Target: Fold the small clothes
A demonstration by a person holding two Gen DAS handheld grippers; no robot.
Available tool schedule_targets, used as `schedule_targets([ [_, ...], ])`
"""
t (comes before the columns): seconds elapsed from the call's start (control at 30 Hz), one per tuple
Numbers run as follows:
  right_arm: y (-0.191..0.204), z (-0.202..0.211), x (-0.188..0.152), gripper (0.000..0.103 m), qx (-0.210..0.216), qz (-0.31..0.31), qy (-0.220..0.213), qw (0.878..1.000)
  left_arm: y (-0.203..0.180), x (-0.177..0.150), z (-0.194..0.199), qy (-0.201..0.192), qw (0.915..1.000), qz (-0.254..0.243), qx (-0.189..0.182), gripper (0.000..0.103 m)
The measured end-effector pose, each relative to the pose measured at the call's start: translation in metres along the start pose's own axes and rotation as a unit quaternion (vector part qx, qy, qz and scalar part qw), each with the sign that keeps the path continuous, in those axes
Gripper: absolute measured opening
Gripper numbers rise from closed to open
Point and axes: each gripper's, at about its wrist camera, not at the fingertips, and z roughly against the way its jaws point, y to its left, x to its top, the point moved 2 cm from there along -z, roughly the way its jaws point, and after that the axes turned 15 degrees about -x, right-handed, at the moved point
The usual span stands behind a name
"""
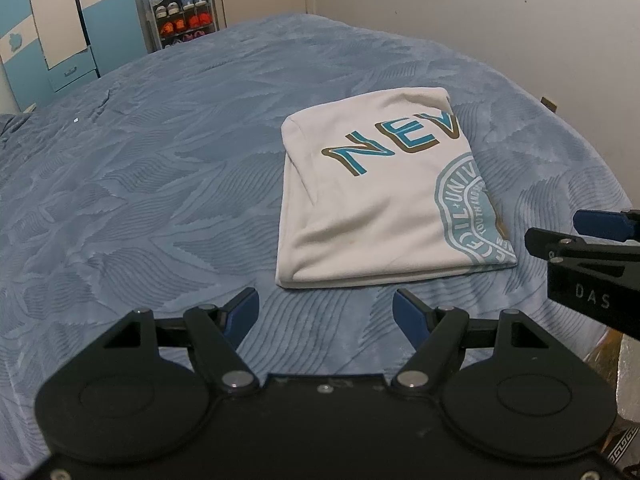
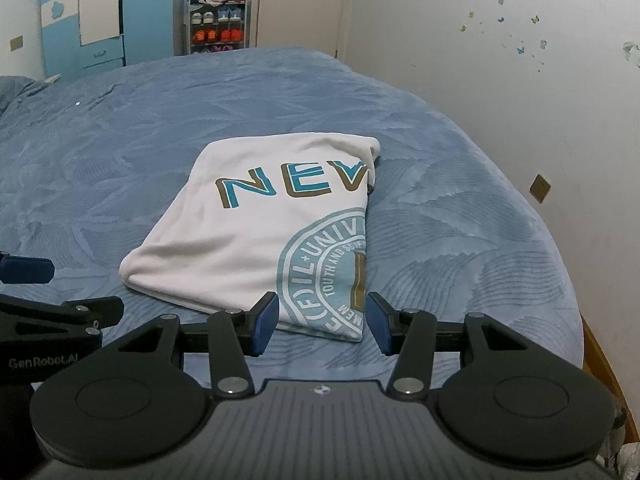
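A white T-shirt [image 1: 376, 200] with teal "NEV" lettering and a round teal seal lies folded into a flat rectangle on the blue bedspread [image 1: 160, 160]. My left gripper [image 1: 325, 314] is open just short of the shirt's near edge, nothing between its fingers. In the right wrist view the same shirt [image 2: 256, 240] lies ahead, and my right gripper [image 2: 322, 322] is open at its near right corner, the blue pads apart on either side of that corner. The right gripper [image 1: 584, 236] also shows at the right edge of the left wrist view, and the left gripper [image 2: 60, 292] at the left edge of the right one.
The bedspread [image 2: 440, 220] covers a wide bed. A white wall [image 2: 500, 100] runs along its right side. Beyond the foot stand a blue and white wardrobe [image 1: 60, 32], a shoe rack [image 1: 182, 12] and a door [image 2: 300, 0].
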Motion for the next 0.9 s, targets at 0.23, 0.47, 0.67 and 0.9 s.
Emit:
schedule_targets([
  [0.23,0.0014,0.0021,-0.0002,0.061,0.001,0.003,-0.001,1.000,0.0005,-0.0005,-0.0004,0.002,1.0000,0.004,0.002,0.076],
  [0.47,0.0043,0.0036,-0.0002,0.062,0.001,0.007,-0.003,1.000,-0.0006,0.0000,-0.0008,0.002,1.0000,0.003,0.002,0.076],
  [0.67,0.0049,0.0036,-0.0002,0.062,0.000,0.008,-0.001,1.000,-0.0013,-0.0002,-0.0016,0.002,1.0000,0.004,0.003,0.076],
  [0.9,0.0078,0.0041,-0.0016,0.063,0.002,0.013,-0.001,1.000,0.0008,-0.0036,0.0039,-0.020,0.9997,0.009,0.003,0.076],
])
